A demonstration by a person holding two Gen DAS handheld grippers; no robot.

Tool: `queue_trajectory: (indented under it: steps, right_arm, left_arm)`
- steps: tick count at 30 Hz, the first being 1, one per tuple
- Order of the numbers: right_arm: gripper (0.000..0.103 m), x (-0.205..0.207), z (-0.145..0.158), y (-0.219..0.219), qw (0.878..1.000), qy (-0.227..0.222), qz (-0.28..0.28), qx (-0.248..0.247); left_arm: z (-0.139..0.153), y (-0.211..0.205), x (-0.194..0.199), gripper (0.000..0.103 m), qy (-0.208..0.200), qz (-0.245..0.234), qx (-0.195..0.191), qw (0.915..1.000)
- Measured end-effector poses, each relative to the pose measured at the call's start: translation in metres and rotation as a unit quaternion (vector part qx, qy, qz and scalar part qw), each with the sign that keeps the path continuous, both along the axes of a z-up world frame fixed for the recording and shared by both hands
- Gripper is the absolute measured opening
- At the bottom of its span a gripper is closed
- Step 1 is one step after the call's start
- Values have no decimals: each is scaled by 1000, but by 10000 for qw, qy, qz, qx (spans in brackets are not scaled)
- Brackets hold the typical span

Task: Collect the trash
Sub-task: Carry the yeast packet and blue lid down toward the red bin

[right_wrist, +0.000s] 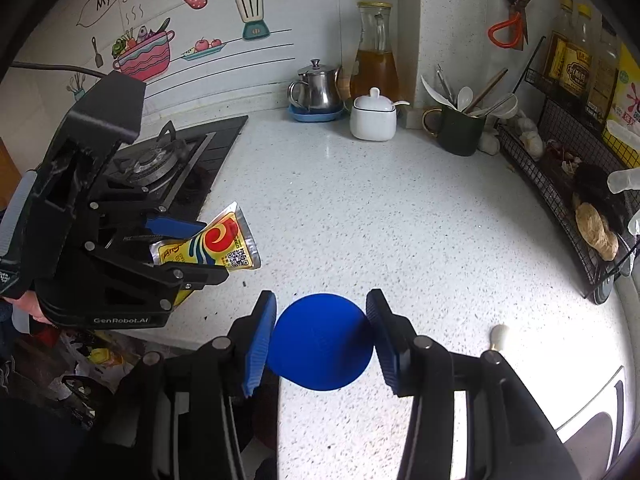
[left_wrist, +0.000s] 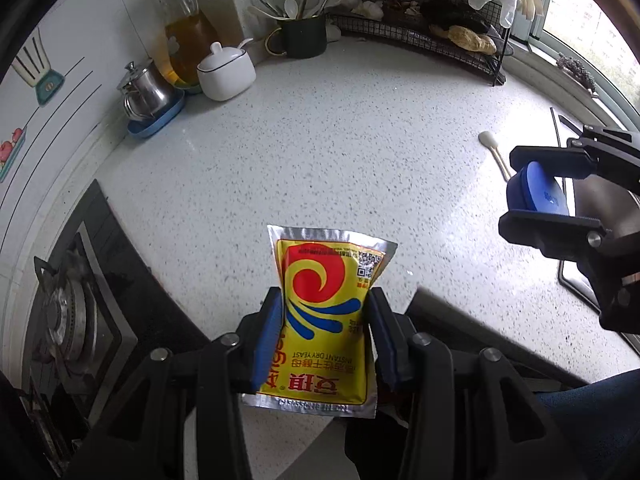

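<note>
The middle of the speckled white surface (right_wrist: 360,216) lies bare, giving wide room to pass between the gas stove (right_wrist: 160,160) on the left and the black wire rack (right_wrist: 560,184) on the right. Along the back wall stand a steel teapot (right_wrist: 316,88), an oil carafe (right_wrist: 374,56), a white lidded jar (right_wrist: 373,118) and a dark mug of utensils (right_wrist: 460,128), closing off that edge. Nearer the right, a small pale-headed stick (left_wrist: 494,150) lies on the surface beside the sink rim (right_wrist: 592,416).

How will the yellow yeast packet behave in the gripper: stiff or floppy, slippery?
The yeast packet probably flexes: its sides pinch inward between the left gripper pads. Its glossy foil may be slippery. It stands out unsupported, so likely light.
</note>
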State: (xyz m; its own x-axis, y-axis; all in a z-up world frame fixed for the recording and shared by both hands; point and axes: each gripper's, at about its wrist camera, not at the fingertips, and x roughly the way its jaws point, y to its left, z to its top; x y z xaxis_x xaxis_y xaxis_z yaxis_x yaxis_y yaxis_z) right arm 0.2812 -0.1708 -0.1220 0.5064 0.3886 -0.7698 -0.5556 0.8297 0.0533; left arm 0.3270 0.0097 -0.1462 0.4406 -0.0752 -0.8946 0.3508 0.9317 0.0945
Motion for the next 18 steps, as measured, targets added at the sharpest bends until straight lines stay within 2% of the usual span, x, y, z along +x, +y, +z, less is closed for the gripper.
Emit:
queue_trajectory:
  steps: [8,18]
  right_arm:
    - [44,-52,-4,18,9999,66,-80,-12]
    - [44,-118,-8,46,9988,74,-493,-10]
  left_arm:
    - [-6,15,-52,41,51,-75,-94,9999]
    - [-8,37,-122,41,93,-200,-103,9997]
